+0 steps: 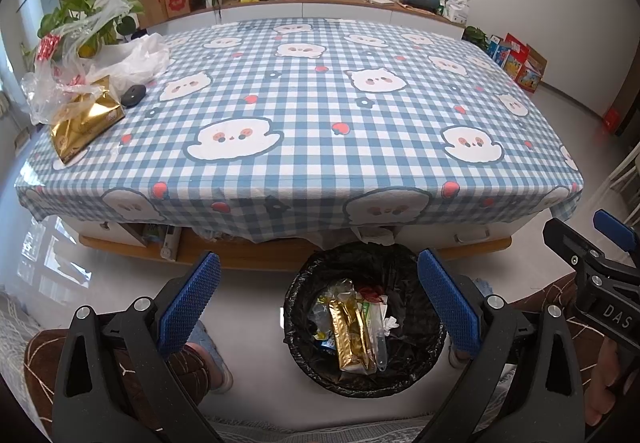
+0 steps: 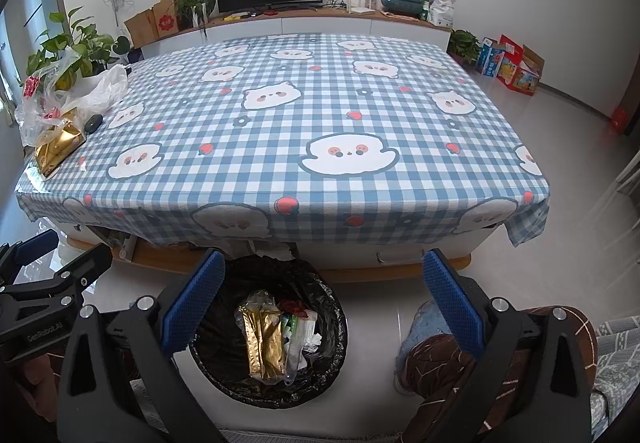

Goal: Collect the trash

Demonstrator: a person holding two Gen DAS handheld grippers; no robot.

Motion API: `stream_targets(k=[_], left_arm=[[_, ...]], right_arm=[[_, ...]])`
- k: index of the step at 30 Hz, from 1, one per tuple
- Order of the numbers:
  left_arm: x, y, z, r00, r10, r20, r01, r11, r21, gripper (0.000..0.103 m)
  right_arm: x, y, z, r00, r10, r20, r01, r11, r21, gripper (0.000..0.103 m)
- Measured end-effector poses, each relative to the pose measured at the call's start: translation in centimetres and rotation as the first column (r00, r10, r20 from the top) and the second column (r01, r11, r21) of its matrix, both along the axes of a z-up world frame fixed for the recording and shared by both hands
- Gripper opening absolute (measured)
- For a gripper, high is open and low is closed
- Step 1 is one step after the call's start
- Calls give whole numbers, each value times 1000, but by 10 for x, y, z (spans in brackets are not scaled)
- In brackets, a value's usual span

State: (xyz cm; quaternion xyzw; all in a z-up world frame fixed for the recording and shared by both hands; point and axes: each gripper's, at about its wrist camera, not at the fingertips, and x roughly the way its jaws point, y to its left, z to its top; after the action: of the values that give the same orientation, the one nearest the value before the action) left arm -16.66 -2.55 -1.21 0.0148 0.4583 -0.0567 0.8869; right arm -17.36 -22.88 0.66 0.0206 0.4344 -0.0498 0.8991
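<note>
i hold both grippers, left (image 1: 318, 301) and right (image 2: 324, 301), over the bin (image 1: 424, 355), fingers wide apart and empty, so i think the trash (image 1: 352, 331) dropped in.

Trash bin (image 1: 304, 283) btwn spread fingers (image 1: 188, 303)

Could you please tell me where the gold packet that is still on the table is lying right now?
In both views the gold packet lies at the table's near-left corner, against the clear plastic bags, with a small black object just beyond it.
</note>
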Motion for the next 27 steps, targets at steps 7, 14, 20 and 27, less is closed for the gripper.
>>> stream_targets(k=[7,14,20,27], left_arm=[[0,0,0,1000,2,-1,-2,1000,1,97],[-1,-1,-3,1000,-7,-6,7,1000,-4,97],[-1,-1,-2,1000,-8,-8,8,1000,-10,97],[-1,-3,-2,1000,-13,-9,13,1000,-5,97]], right_arm=[[0,0,0,1000,-2,0,2,1000,1,95],[0,0,0,1000,-1,0,1,1000,0,95],[0,0,0,1000,0,-1,0,1000,1,95],[-1,3,-2,1000,1,-1,-1,1000,2,95]])
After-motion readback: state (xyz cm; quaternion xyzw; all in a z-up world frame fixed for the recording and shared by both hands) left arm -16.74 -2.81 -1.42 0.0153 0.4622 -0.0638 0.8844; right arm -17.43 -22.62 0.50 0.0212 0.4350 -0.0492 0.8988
